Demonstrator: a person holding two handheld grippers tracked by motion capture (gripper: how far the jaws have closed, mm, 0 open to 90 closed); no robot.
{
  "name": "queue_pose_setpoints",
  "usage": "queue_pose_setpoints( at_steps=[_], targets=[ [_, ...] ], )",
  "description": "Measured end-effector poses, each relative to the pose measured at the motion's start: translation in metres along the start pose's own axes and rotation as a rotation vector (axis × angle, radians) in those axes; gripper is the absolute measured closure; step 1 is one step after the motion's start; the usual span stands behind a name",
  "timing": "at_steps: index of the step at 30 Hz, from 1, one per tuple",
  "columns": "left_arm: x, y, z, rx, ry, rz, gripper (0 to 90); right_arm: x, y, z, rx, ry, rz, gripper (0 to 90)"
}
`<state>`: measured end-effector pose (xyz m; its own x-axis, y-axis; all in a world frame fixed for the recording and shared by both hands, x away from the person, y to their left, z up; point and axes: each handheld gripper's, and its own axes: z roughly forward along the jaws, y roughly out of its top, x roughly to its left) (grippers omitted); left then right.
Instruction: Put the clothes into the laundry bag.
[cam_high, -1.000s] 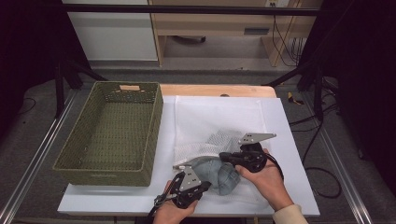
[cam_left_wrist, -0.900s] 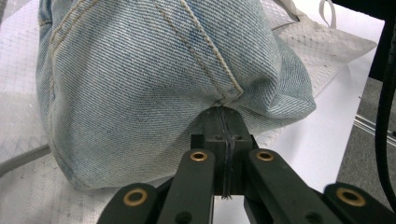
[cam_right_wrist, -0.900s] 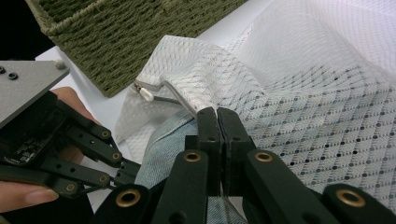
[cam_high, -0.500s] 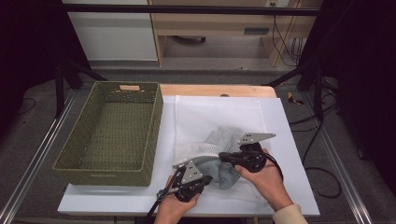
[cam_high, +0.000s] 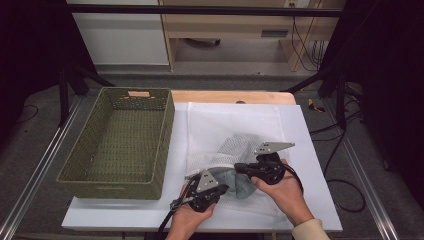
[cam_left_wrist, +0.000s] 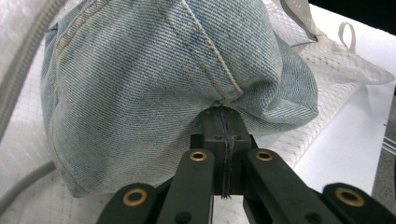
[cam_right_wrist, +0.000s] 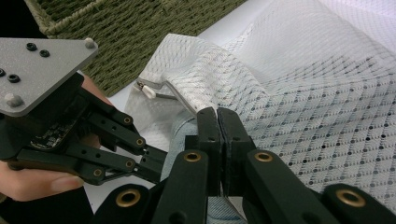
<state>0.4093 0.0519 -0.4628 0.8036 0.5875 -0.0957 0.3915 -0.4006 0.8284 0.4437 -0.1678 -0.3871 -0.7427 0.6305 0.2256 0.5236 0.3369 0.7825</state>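
A blue denim garment (cam_high: 236, 181) lies bunched at the mouth of a white mesh laundry bag (cam_high: 235, 130) on the white table top. My left gripper (cam_high: 224, 189) comes in from the front, and its jaws are shut on a fold of the denim (cam_left_wrist: 154, 74) beside a seam, at the gripper's tip (cam_left_wrist: 223, 116). My right gripper (cam_high: 239, 168) sits just behind the denim, shut on the mesh bag's edge (cam_right_wrist: 317, 102) at its tip (cam_right_wrist: 218, 114). The bag's zip pull (cam_right_wrist: 148, 92) hangs at the opening. Mesh (cam_left_wrist: 336, 70) shows behind the denim.
A green woven basket (cam_high: 107, 186) stands to the left of the bag, its near corner close to my left hand. The white board (cam_high: 310, 150) has bare room to the right. A wooden shelf unit and cables are beyond the table.
My left gripper has edged away from the table's front edge toward the bag with the denim. The right hand has stayed put.
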Motion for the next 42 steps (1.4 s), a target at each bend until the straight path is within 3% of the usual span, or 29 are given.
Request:
queue_pose_setpoints(
  at_steps=[27,42],
  targets=[
    [0.011,0.014,0.012,-0.013,0.027,-0.004,90.0,-0.005,0.007,-0.002,-0.005,-0.012,0.002,89.1],
    [0.018,0.017,0.020,-0.012,0.061,-0.011,90.0,-0.007,0.002,0.002,0.012,-0.024,0.011,89.1]
  ],
)
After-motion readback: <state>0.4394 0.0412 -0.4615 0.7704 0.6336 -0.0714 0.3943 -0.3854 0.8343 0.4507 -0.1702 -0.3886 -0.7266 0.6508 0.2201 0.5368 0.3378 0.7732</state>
